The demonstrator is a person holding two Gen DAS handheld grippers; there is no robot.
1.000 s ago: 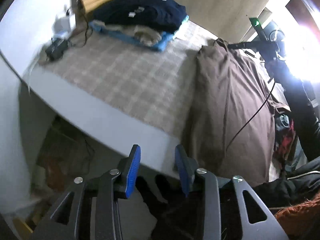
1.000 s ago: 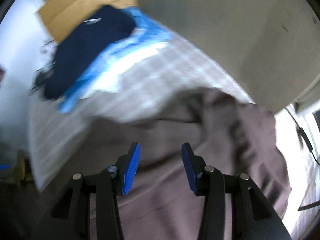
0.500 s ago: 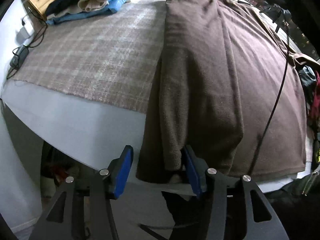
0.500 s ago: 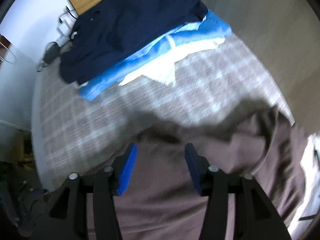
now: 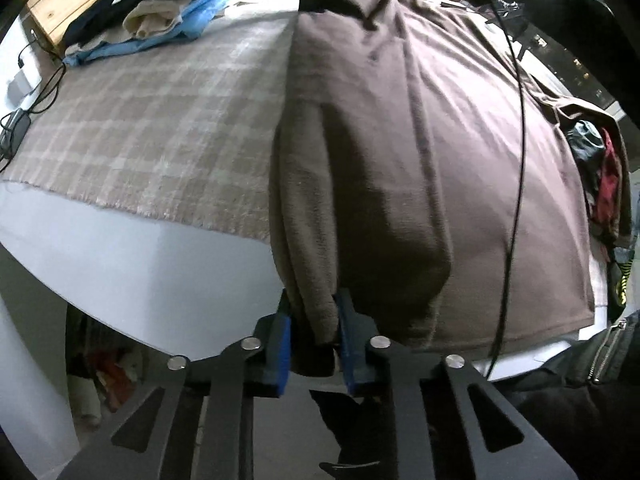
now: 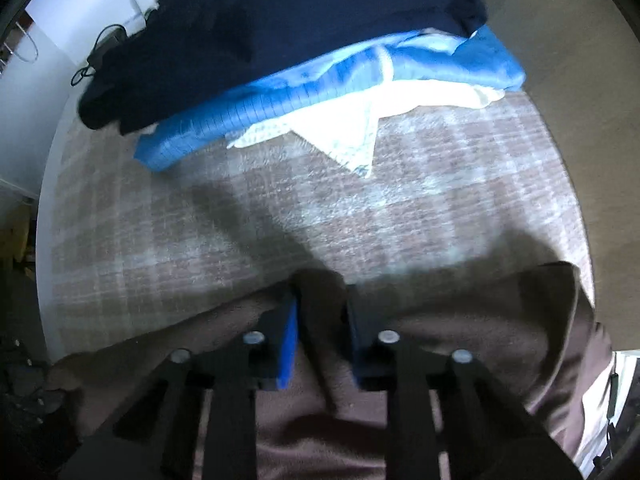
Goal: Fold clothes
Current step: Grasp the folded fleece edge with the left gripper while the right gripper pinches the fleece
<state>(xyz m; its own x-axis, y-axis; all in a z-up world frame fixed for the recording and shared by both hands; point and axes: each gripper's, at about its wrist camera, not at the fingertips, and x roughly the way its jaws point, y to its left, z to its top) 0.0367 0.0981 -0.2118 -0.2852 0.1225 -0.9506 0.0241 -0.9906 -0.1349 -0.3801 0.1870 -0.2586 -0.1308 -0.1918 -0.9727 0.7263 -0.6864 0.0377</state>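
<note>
brown garment (image 5: 400, 140) lies over the plaid blanket (image 5: 152, 120); my left gripper (image 5: 314, 336) has just closed on its near folded corner. right view: my right gripper (image 6: 322, 336) has just closed, pinching the far edge. i judge both corners gripped; next i lift together and fold across.

The left gripper (image 5: 313, 312) has just closed its jaws on the near corner of the brown garment (image 5: 420, 152), and the blue pads press a thick fold of it. The garment lies spread on a checked blanket (image 5: 160, 120) over a white table (image 5: 132, 264). At the far end is a pile of clothes (image 5: 160, 12). A black cable (image 5: 518, 160) crosses the garment.
</note>
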